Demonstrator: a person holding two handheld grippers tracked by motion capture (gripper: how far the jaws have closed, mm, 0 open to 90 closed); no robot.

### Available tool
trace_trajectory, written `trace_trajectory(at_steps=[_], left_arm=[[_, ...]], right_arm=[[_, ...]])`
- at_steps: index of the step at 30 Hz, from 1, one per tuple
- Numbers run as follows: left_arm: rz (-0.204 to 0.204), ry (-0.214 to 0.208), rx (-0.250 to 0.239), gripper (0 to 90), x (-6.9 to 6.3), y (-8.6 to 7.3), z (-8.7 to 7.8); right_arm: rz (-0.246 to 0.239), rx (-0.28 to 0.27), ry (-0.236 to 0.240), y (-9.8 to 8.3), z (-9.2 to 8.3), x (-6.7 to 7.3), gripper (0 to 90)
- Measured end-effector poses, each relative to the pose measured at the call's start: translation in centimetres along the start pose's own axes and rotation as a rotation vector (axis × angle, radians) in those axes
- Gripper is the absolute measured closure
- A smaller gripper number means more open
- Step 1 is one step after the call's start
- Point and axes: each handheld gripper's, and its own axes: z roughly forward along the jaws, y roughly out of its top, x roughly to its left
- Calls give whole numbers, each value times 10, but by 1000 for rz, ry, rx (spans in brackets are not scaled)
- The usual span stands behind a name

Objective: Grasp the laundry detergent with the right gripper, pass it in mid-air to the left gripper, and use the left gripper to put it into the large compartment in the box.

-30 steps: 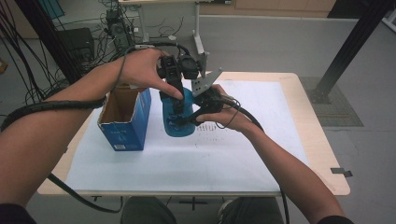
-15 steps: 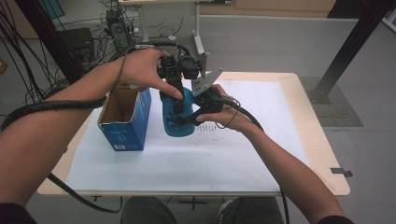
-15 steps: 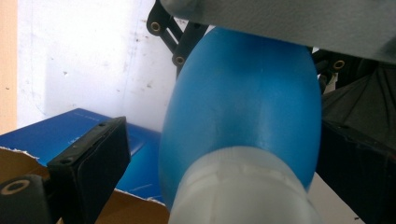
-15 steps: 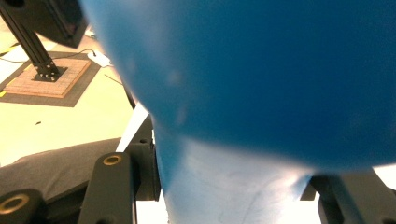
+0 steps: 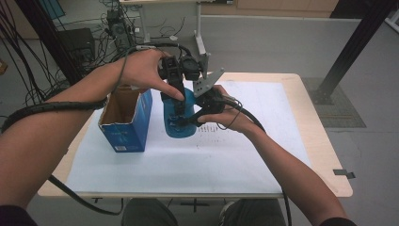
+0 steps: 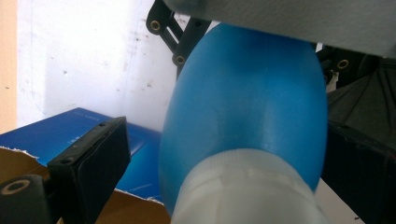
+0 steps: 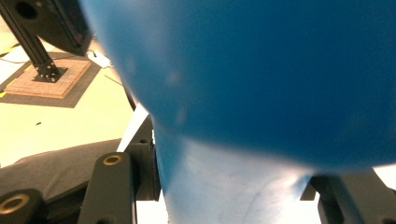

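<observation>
Right gripper [image 5: 184,121] clamps the blue bulb [image 5: 180,117] low; left gripper [image 5: 178,101] straddles its top, one jaw apparently clear; squeeze slips, bulb tumbles toward the open blue carton [image 5: 126,123].

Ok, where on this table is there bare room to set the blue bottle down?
Free: the white sheet right of the right gripper, out to the table edge, and the near strip. Crowded: the left, around the open box, blue bottle and left gripper.
</observation>
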Motion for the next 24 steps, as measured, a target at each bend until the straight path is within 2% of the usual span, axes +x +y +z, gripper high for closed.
trace_trajectory(at_steps=[7,11,12,17,21,24], left_arm=[[3,0,5,75,0,0,0],[15,6,5,142,0,-1,0],[15,9,7,148,-1,-1,0],[16,12,3,235,-1,-2,2],[14,-1,6,261,-1,-2,4],[20,-12,9,312,-1,-2,4]], right_arm=[[8,-4,7,0,0,1,432],[-6,-4,4,0,1,0,432],[6,-6,10,0,1,0,432],[6,-6,12,0,1,0,432],[6,-5,16,0,2,1,431],[2,-6,17,0,3,0,431]])
